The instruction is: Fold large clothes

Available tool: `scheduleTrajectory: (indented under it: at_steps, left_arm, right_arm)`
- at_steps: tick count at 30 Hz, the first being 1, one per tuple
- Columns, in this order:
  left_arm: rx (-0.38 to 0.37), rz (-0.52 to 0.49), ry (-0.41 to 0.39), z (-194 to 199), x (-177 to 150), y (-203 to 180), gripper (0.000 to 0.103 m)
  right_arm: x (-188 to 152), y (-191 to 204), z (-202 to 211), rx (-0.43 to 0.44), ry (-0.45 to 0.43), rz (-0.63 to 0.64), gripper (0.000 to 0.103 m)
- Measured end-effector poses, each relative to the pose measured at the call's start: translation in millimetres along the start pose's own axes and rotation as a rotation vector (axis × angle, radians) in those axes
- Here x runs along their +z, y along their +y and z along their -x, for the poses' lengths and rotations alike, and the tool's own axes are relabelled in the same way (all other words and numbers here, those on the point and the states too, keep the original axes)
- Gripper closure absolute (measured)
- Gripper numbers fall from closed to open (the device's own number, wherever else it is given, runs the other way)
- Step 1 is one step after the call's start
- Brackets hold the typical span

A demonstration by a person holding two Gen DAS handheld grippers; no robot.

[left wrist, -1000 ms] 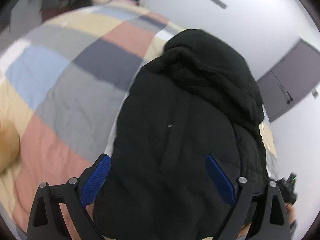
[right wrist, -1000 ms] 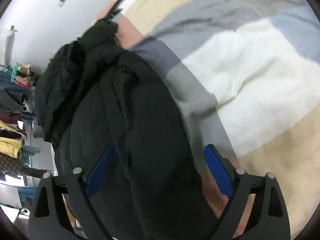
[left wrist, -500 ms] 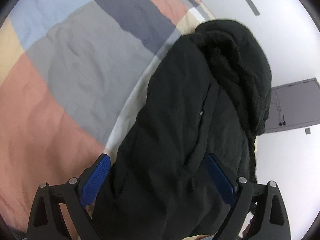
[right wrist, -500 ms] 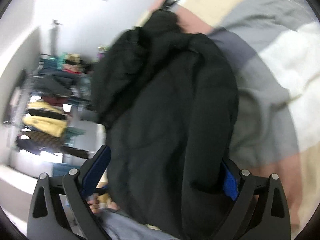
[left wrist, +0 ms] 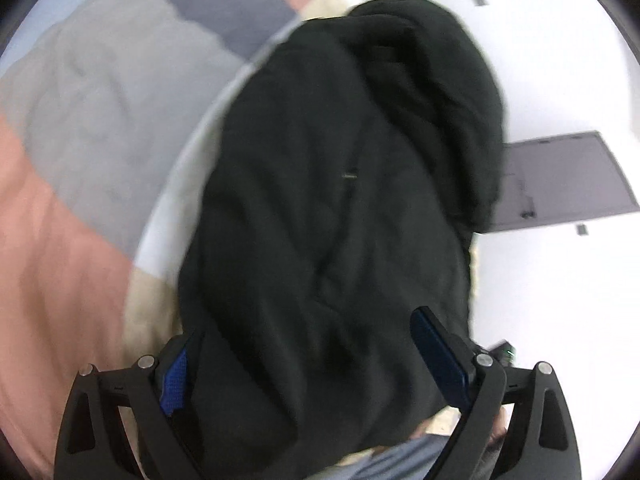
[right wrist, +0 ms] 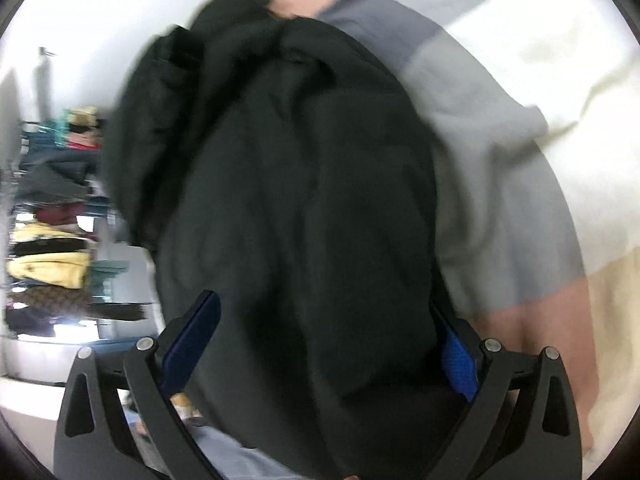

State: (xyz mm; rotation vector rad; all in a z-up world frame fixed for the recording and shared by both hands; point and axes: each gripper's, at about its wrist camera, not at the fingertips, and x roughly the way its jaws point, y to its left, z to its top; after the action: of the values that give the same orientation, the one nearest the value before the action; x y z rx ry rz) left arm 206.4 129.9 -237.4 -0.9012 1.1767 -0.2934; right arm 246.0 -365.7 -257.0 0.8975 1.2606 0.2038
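Note:
A large black padded jacket (left wrist: 332, 200) lies lengthwise on the patchwork bed cover (left wrist: 88, 128), its hood end at the far side. My left gripper (left wrist: 308, 364) is wide open with the jacket's near end bulging between the jaws; the left pad (left wrist: 174, 380) is partly hidden by fabric. In the right wrist view the same jacket (right wrist: 304, 200) fills the middle, and my right gripper (right wrist: 324, 348) is wide open around its near end, the right pad (right wrist: 460, 360) half covered by cloth. Both views are blurred by motion.
The bed cover (right wrist: 520, 100) has pink, grey, cream and blue patches. A grey door (left wrist: 560, 176) is set in the white wall beyond the bed. A rack of hanging clothes (right wrist: 52, 220) stands on the left of the right wrist view.
Both grippers have moved in on the jacket's near end, so the fabric now bulges between the open jaws and covers part of the pads. The views have tilted.

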Motion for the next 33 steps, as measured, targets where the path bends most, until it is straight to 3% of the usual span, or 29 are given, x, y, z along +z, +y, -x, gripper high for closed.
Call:
scheduleTrajectory:
  at_steps: [4, 7, 10, 13, 15, 17, 19, 22, 24, 26, 27, 29, 31, 33]
  left_arm:
    - [-0.100, -0.070, -0.021, 10.7, -6.3, -17.3, 0.007]
    - [-0.072, -0.045, -0.028, 10.3, -4.3, -13.4, 0.008]
    - [-0.009, 0.020, -0.010, 0.7, -0.5, 1.9, 0.020]
    - [0.034, 0.055, 0.001, -7.5, 2.8, 11.4, 0.022]
    - [0.062, 0.059, 0.009, -11.1, 3.5, 15.5, 0.022]
    - [0.092, 0.060, 0.020, -17.2, 2.9, 18.9, 0.022]
    - [0.113, 0.061, 0.026, -23.4, 4.0, 17.9, 0.022]
    - [0.110, 0.053, 0.030, -28.9, 5.4, 12.7, 0.023]
    - [0.008, 0.023, 0.043, -31.0, 6.0, 5.2, 0.040]
    - [-0.082, -0.040, 0.031, -25.3, 1.8, -8.5, 0.047]
    - [-0.092, -0.074, 0.031, -22.6, -0.4, -17.2, 0.051]
    - [-0.102, -0.106, 0.020, -15.3, -2.4, -27.1, 0.075]
    - [-0.116, -0.103, -0.004, -2.7, -4.5, -31.8, 0.085]
    - [-0.082, -0.104, -0.018, 5.9, -7.6, -37.1, 0.090]
  right_arm:
    - [0.4, 2.3, -2.5, -0.001, 0.004, -0.001, 0.004]
    - [-0.9, 10.2, 5.4, 0.135, -0.012, 0.027, 0.004]
    - [-2.2, 22.6, 16.6, 0.265, -0.043, 0.075, 0.004]
    - [-2.8, 29.7, 24.5, 0.361, -0.068, 0.101, 0.005]
    - [-3.1, 26.8, 22.6, 0.317, -0.071, 0.093, 0.010]
    - [-2.9, 16.6, 12.2, 0.211, -0.042, 0.053, 0.030]
    - [-0.5, 5.1, 2.3, 0.106, -0.015, 0.005, 0.043]
    - [0.8, -0.7, -6.6, 0.026, 0.007, -0.010, 0.046]
    - [-0.9, 6.0, -8.7, 0.009, 0.007, 0.020, 0.048]
    - [-2.0, 21.0, -9.2, 0.021, 0.003, 0.075, 0.075]
    - [-3.1, 30.8, -6.3, 0.023, -0.007, 0.116, 0.079]
    - [-7.6, 45.2, -4.8, 0.020, -0.036, 0.174, 0.087]
    - [-12.4, 57.8, 6.9, 0.037, -0.077, 0.225, 0.090]
    - [-14.7, 61.3, 16.8, 0.066, -0.113, 0.240, 0.092]
